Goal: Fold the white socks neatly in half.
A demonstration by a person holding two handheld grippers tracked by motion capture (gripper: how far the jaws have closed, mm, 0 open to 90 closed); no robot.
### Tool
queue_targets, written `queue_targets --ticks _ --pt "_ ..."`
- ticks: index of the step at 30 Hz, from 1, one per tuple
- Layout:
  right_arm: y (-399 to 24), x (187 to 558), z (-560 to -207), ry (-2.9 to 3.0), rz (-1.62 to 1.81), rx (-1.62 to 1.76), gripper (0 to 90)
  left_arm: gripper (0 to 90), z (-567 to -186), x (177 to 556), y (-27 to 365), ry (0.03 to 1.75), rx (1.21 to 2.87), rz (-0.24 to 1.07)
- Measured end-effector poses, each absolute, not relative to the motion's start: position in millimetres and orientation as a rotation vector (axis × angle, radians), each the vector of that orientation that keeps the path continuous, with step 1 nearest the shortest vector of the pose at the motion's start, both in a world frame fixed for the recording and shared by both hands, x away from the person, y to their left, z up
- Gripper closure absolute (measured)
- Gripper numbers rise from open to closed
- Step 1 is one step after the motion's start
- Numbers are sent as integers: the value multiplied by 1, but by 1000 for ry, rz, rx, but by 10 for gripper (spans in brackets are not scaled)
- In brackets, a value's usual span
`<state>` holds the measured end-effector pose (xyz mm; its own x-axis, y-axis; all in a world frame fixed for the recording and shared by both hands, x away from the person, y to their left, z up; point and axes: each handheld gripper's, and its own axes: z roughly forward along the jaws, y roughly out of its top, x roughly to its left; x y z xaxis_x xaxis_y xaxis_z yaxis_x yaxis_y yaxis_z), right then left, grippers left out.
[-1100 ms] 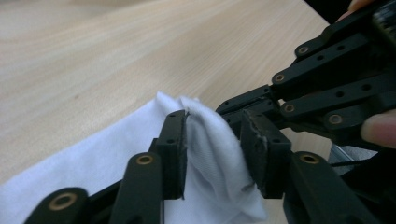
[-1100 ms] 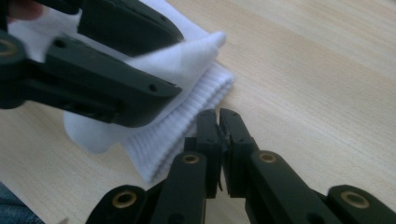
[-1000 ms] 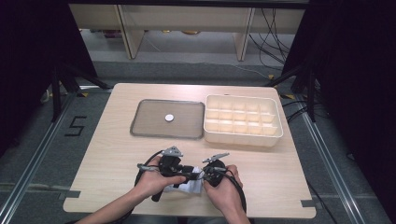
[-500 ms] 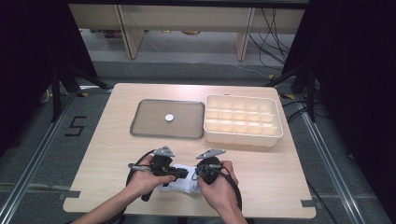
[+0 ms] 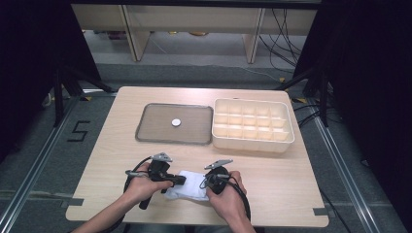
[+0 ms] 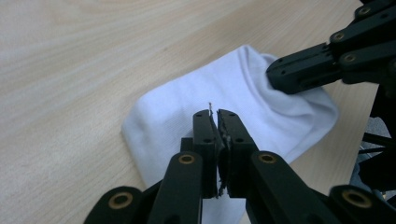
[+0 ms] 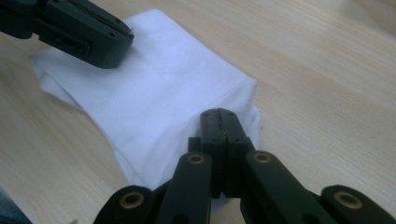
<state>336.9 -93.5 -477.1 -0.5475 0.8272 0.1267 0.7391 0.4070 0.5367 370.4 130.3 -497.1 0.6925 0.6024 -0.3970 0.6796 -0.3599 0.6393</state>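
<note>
Where the table's near edge meets the person's forearms, a white folded cloth [image 5: 188, 185] lies flat on the pale wood, a soft rectangle with rounded, doubled edges and a faint crease across it. At its left end the left gripper [image 5: 180, 180] has just been closing, and in the left gripper view its jaws stand pressed together with a thin pinch of the cloth's fabric between the tips. At the opposite end the right gripper [image 5: 203, 183] is clamped tight too; in the right gripper view its jaws meet over the folded corner of the cloth, though whether fabric is caught between them I cannot tell. Both hands wrap the gripper bodies, and black cables loop beside them on the table [image 5: 301, 194]. Farther off, well apart from the cloth, a shallow grey tray [image 5: 145, 128] sits toward the table's far side with a small white round disc [image 5: 176, 123] near its middle. Just beside the tray, to its right, stands a cream compartment box [image 5: 252, 141] divided into many small cells. Nothing lies between the cloth and these far things.
</note>
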Motion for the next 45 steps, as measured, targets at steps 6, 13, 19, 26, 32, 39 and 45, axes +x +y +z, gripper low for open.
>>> queue_targets --ticks 6,13,19,26,32,39,45 --pt "-96 337 -479 2489 810 1391 900 871 -505 371 132 1006 2100 -98" --pt "-95 337 -479 2501 823 1413 900 866 -508 371 133 1001 2086 -118" --pt "-92 338 -467 2479 862 1387 900 739 -490 367 146 971 2013 -45" --pt "-76 342 -451 2500 938 1344 900 501 -487 368 165 1003 1982 21" --pt "-65 346 -461 2546 917 1340 900 420 -500 366 176 1064 1993 11" --pt "-55 345 -474 2601 872 1379 895 399 -503 364 173 1077 1994 -41" --pt "-55 346 -479 2596 867 1373 897 437 -507 362 167 1068 2006 -95"
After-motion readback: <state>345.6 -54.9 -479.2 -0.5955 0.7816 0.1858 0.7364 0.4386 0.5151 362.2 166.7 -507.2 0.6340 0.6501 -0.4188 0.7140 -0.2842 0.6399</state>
